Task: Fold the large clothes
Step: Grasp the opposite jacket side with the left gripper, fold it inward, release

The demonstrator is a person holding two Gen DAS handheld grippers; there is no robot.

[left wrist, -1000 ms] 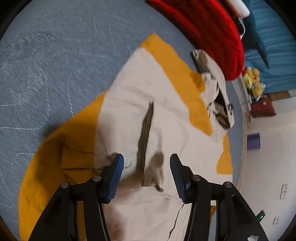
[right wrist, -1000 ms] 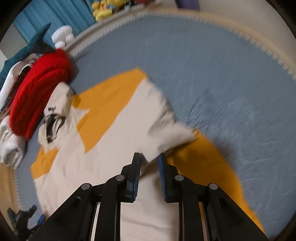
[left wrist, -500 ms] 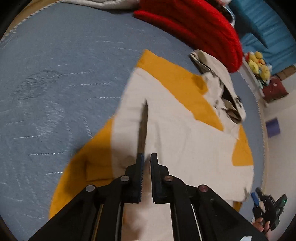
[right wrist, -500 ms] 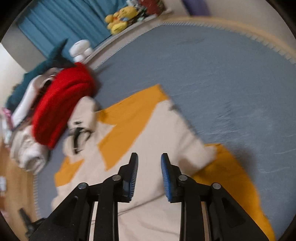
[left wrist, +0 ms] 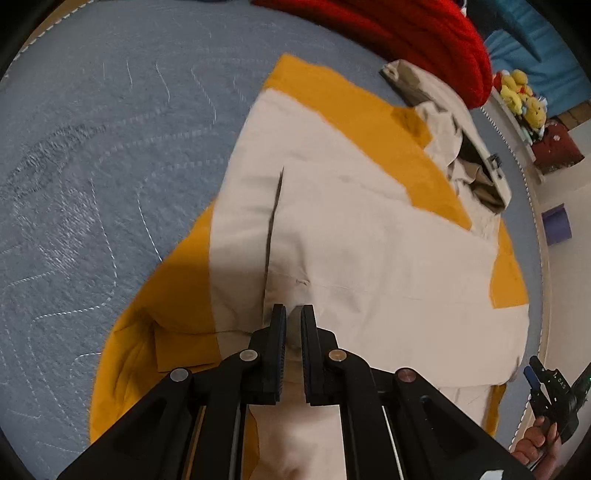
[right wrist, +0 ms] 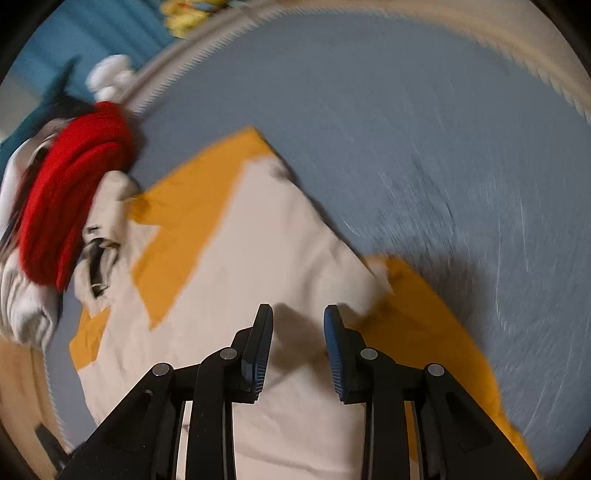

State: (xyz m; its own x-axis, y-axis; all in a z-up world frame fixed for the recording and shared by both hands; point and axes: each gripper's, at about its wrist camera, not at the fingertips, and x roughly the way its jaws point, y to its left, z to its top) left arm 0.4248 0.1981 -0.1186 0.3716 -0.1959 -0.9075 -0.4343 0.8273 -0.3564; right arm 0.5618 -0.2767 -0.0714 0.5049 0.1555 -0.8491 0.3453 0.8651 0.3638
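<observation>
A large cream and orange-yellow hooded jacket [left wrist: 351, 229] lies spread on a blue-grey quilted mat [left wrist: 92, 166]. Its hood [left wrist: 469, 155] is bunched at the far end. My left gripper [left wrist: 293, 321] is shut on a pinch of cream cloth near the jacket's dark front slit. In the right wrist view the same jacket [right wrist: 258, 258] fills the lower middle. My right gripper [right wrist: 298, 325] hovers over the cream panel, open, with nothing between its fingers. An orange-yellow sleeve [right wrist: 424, 332] lies just right of it.
A red knitted garment [left wrist: 424, 33] lies past the hood, also in the right wrist view [right wrist: 70, 199] beside white clothes [right wrist: 26, 306]. Yellow plush toys [left wrist: 521, 96] and a purple box [left wrist: 557, 225] sit beyond the mat's edge. A hand [left wrist: 535, 439] shows at the lower right.
My left gripper's jaws closed from wide apart onto the cream cloth. My right gripper's jaws spread a little and no longer have the cream flap between them.
</observation>
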